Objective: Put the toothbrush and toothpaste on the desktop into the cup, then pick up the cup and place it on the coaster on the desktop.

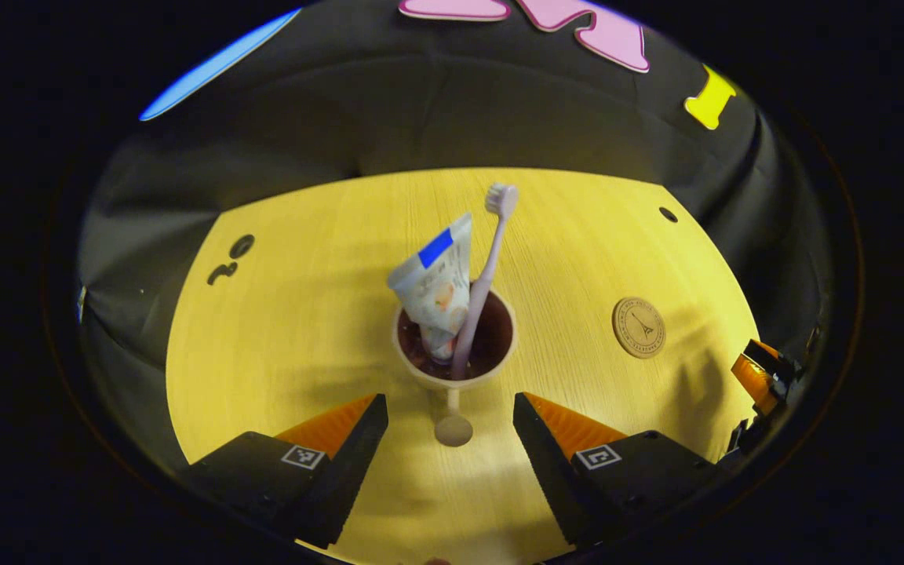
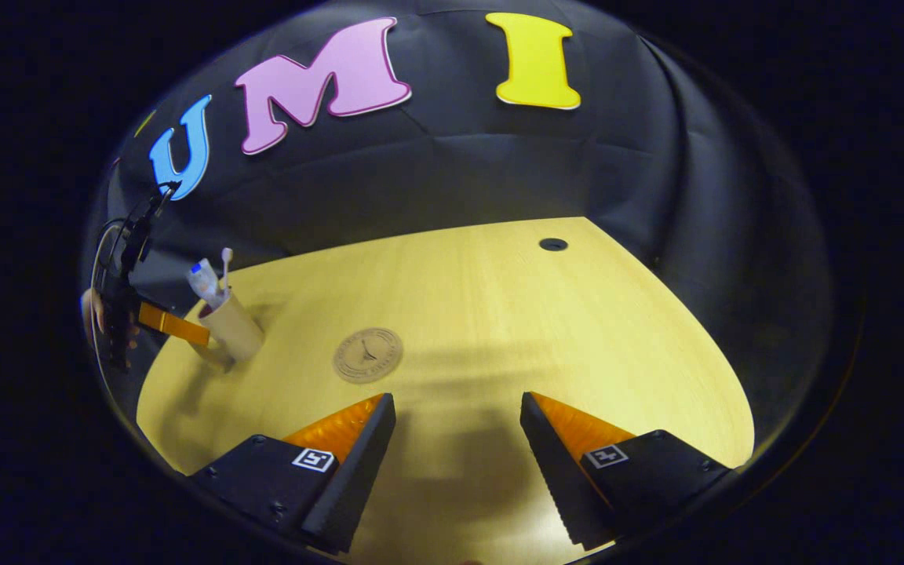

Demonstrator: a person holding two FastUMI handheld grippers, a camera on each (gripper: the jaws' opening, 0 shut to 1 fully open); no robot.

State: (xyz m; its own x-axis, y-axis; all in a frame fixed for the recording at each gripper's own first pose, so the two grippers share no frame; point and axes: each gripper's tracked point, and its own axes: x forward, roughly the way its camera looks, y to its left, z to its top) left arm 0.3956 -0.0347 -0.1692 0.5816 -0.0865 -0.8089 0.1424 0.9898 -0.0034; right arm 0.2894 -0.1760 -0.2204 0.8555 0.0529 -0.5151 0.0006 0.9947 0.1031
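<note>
My left gripper (image 1: 450, 428) stands wide open above the desktop (image 1: 303, 329), holding nothing, its fingers either side of the cup's handle without touching. Just beyond, the cup (image 1: 454, 345) stands upright mid-desktop with the toothpaste (image 1: 436, 286) and toothbrush (image 1: 487, 267) leaning inside. The coaster (image 1: 639, 327) lies flat, apart, nearer the right edge. My right gripper (image 2: 458, 439) also gapes empty over bare wood, the coaster (image 2: 367, 355) just ahead, the cup (image 2: 232, 326) far left.

left gripper (image 1: 450, 420): square tag per finger, ridged inner faces | right gripper (image 2: 458, 424): same
</note>
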